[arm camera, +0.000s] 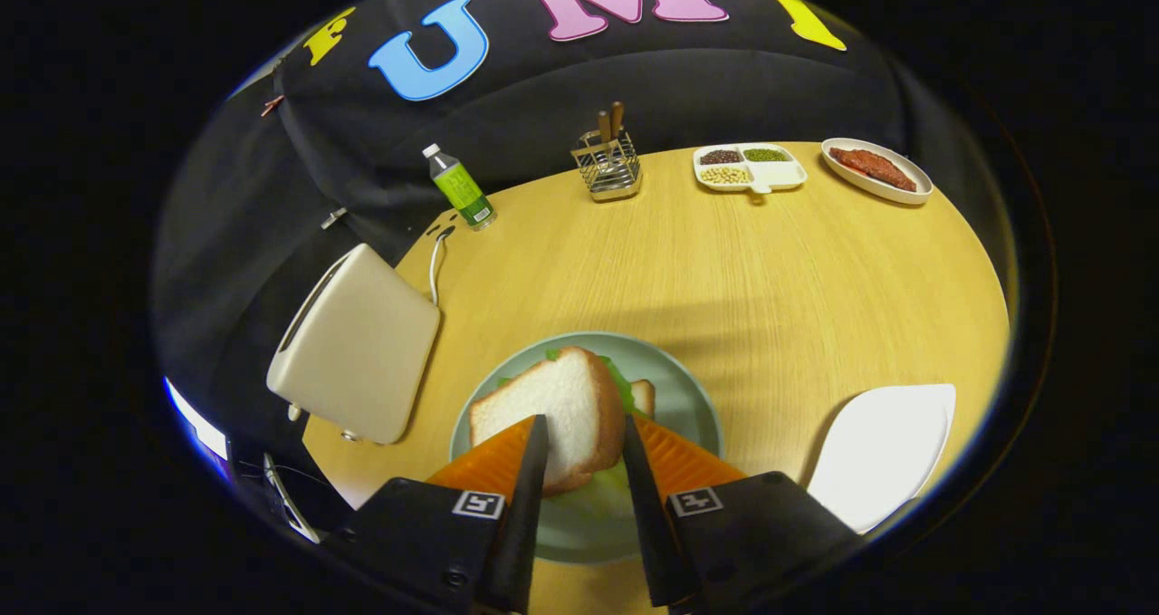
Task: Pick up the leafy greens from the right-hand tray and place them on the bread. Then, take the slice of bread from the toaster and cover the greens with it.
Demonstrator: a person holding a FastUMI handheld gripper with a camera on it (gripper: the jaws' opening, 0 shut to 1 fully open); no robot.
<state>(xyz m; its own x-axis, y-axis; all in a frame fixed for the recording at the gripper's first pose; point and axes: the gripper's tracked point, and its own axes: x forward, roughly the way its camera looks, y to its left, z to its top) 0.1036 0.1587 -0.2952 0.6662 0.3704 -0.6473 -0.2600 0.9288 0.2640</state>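
A white bread slice [566, 416] with a brown crust lies tilted on leafy greens [620, 384] on a pale green plate [684, 398]. A corner of a lower bread slice [644, 396] pokes out beside the greens. My gripper [581, 434] hovers right over the top slice with its fingers a little apart. The left finger crosses over the slice's white face and the right finger stands beside its crust. The gap is wider than the slice is thick, so neither finger seems to press on it. A cream toaster [358, 357] stands left of the plate.
A white tray [883, 452] sits right of the plate. At the far side of the round wooden table [770, 280] stand a green bottle [462, 189], a wire utensil holder [608, 164], a divided dish of beans [750, 168] and a dish of meat [876, 169].
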